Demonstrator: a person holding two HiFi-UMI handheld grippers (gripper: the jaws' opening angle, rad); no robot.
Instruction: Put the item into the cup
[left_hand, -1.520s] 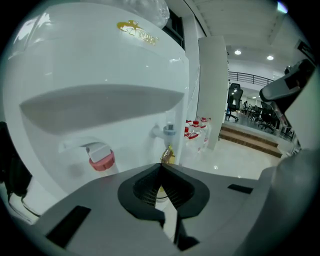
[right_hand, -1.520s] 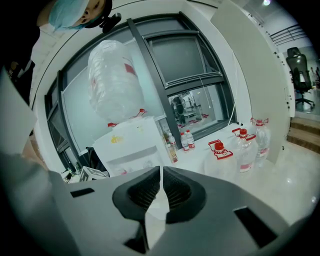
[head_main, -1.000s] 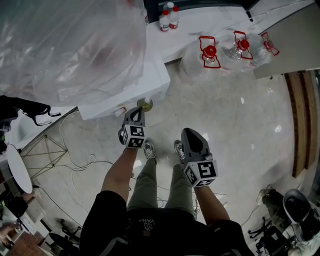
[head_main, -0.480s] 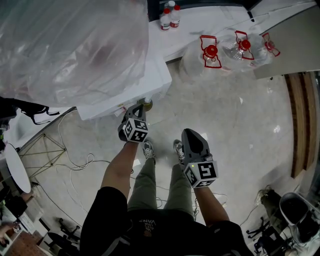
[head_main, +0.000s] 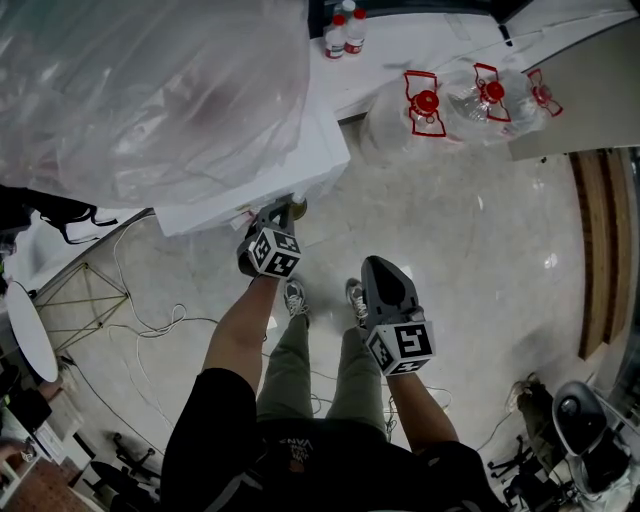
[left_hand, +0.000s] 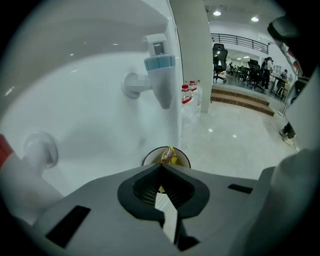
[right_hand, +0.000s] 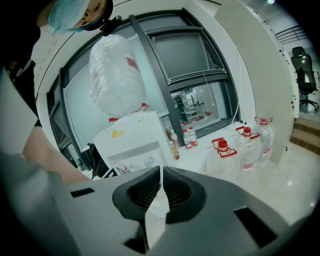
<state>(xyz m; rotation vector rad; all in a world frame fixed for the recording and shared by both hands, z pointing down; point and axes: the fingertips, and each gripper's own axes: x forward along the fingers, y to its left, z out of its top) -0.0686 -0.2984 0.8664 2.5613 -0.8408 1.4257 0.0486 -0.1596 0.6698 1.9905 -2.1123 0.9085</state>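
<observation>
A paper cup (left_hand: 166, 154) with a yellow item (left_hand: 169, 156) standing in it hangs against the white water dispenser (left_hand: 90, 115), below its blue tap (left_hand: 160, 75). My left gripper (left_hand: 162, 166) is shut on the cup's near rim. From the head view the cup (head_main: 297, 207) shows just past the left gripper (head_main: 281, 210), at the dispenser's front edge. My right gripper (head_main: 375, 262) is held lower, over the person's shoes, well apart from the cup. In its own view the right gripper (right_hand: 161, 170) is shut with nothing between its jaws.
A plastic-wrapped water bottle (head_main: 150, 90) sits on top of the dispenser (head_main: 250, 185). Large jugs with red caps (head_main: 425, 105) stand on the floor to the right. Small bottles (head_main: 343, 35) rest on a white ledge. Cables (head_main: 150, 320) lie on the floor at left.
My left gripper has carried the cup a little up and in toward the dispenser's front. The right gripper has stayed where it was.
</observation>
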